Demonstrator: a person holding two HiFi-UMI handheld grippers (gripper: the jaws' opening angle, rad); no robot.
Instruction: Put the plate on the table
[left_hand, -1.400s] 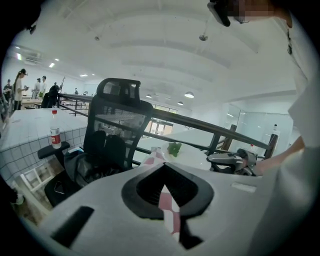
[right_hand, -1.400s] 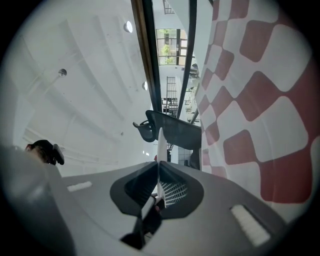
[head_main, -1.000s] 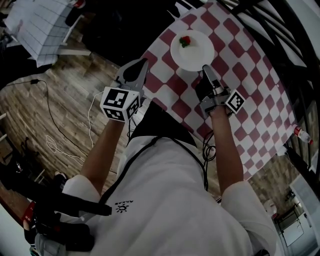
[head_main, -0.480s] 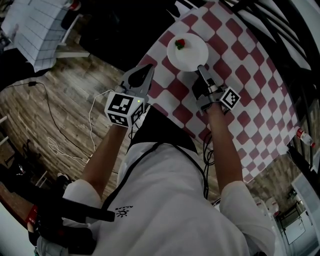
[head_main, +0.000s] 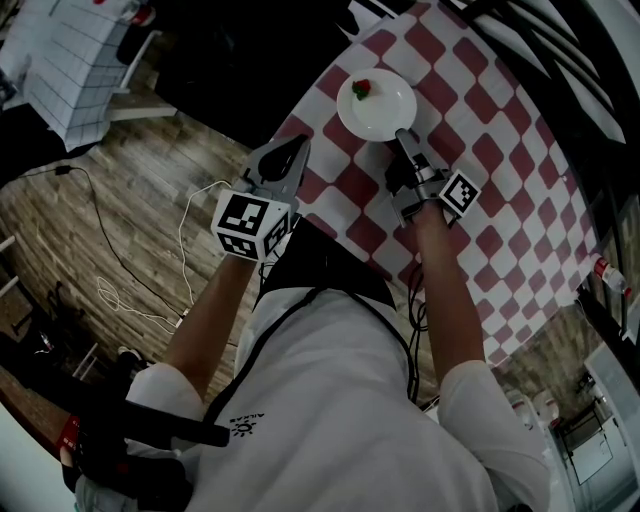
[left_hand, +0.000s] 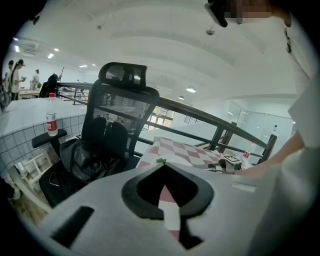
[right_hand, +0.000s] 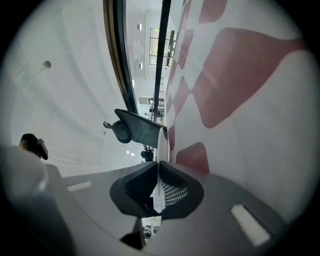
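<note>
A white plate (head_main: 376, 105) with a strawberry (head_main: 361, 88) on it sits low over the red-and-white checked table (head_main: 500, 150). Whether it rests on the cloth I cannot tell. My right gripper (head_main: 403, 135) is shut on the plate's near rim. In the right gripper view the plate (right_hand: 161, 142) shows edge-on, pinched at the tips of my right gripper (right_hand: 158, 165), with the cloth close beside it. My left gripper (head_main: 290, 148) hangs at the table's near-left corner, shut and holding nothing. In the left gripper view my left gripper (left_hand: 163, 166) has its tips together.
A black office chair (left_hand: 117, 115) stands beyond the table's left corner, beside a white tiled counter with a bottle (left_hand: 51, 122). Cables (head_main: 130, 270) lie on the wooden floor to the left. Another bottle (head_main: 605, 270) sits at the table's right edge. A dark railing (left_hand: 220, 127) runs behind.
The right gripper and the plate have shifted slightly left across the cloth. The left gripper has drifted a little to the right, towards the table corner.
</note>
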